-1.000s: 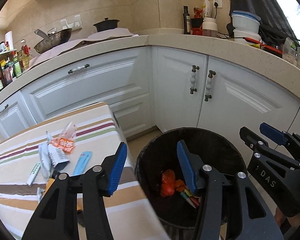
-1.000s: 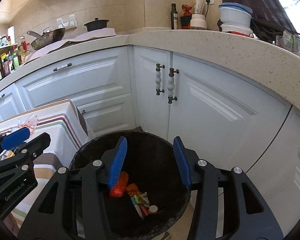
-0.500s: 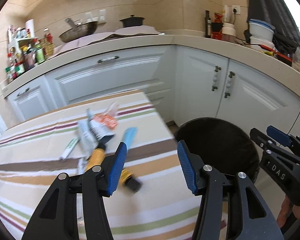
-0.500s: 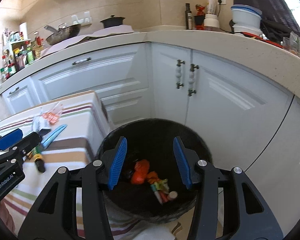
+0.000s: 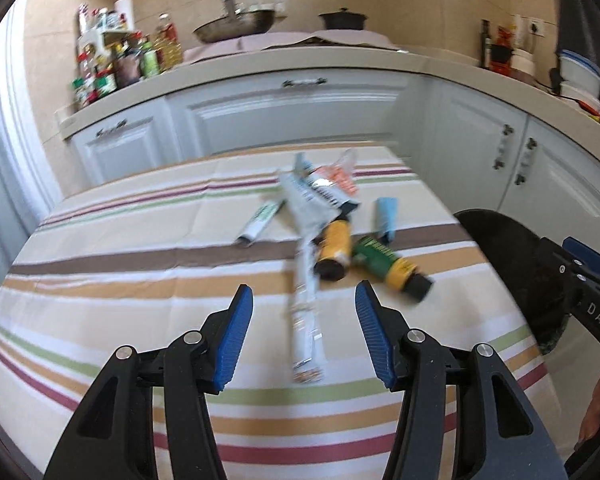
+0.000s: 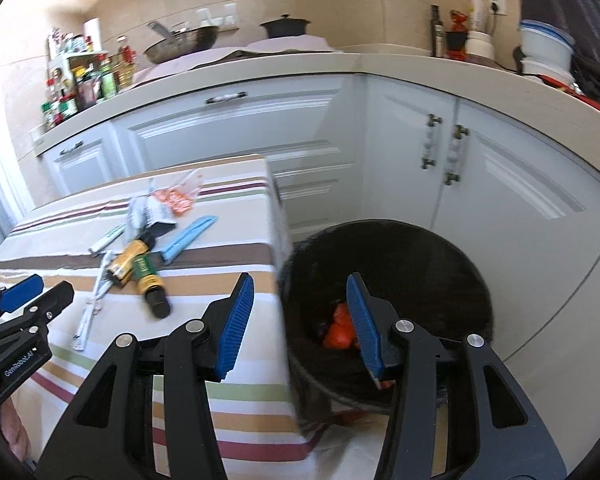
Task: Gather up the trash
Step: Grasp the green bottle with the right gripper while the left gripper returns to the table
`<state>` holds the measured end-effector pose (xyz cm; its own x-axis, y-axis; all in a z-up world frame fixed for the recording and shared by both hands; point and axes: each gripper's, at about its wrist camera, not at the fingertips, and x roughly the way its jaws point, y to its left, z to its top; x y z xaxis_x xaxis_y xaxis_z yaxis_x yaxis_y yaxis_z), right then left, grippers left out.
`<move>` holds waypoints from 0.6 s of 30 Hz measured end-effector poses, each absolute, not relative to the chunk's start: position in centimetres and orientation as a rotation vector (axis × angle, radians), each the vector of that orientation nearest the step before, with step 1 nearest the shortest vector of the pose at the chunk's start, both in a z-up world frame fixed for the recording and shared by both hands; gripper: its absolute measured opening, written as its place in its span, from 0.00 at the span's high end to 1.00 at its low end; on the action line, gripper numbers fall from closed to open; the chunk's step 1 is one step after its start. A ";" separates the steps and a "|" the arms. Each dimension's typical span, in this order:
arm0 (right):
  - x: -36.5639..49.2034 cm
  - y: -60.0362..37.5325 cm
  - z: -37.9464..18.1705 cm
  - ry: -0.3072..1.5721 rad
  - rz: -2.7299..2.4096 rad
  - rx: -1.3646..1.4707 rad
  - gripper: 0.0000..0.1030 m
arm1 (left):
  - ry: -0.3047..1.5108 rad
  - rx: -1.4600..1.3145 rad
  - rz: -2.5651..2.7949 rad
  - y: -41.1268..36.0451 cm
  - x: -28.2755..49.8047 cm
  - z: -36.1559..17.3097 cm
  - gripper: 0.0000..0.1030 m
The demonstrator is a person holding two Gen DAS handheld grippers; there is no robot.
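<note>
Trash lies on the striped tablecloth (image 5: 100, 264): a long white wrapper (image 5: 306, 320), a yellow bottle (image 5: 334, 248), a green and yellow bottle (image 5: 388, 264), a light blue packet (image 5: 386, 216), a white-green tube (image 5: 260, 222), a grey-white wrapper (image 5: 312, 200) and an orange packet (image 5: 342, 178). My left gripper (image 5: 304, 336) is open and empty, above the near end of the long wrapper. My right gripper (image 6: 296, 320) is open and empty, over the near rim of the black bin (image 6: 440, 256), which holds orange trash (image 6: 340, 328).
White cabinets (image 5: 292, 112) and a counter with a wok (image 5: 236, 30), a pot (image 5: 342, 20) and a spice rack (image 5: 112, 60) run behind the table. The bin (image 5: 512, 264) stands on the floor right of the table's edge.
My left gripper has swung left from above the bin to over the table's trash. My right gripper has shifted left, its view now taking in the table beside the bin.
</note>
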<state>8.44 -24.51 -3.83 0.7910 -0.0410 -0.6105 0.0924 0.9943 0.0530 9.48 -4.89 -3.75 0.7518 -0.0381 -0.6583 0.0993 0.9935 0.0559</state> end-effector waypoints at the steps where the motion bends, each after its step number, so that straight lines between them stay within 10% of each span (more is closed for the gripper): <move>1: 8.6 -24.0 -3.9 0.659 -0.060 0.077 0.54 | 0.718 0.084 -0.066 -4.3 9.4 -3.8 0.48; 18: 13.2 -15.3 -4.9 0.723 0.136 -0.013 0.54 | 0.733 0.003 0.094 3.7 10.6 -4.4 0.47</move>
<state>13.19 -15.29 -4.93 0.7413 0.1191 -0.6605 -0.1281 0.9911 0.0350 10.61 3.67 -4.44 0.7392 0.0867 -0.6678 -0.0845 0.9958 0.0357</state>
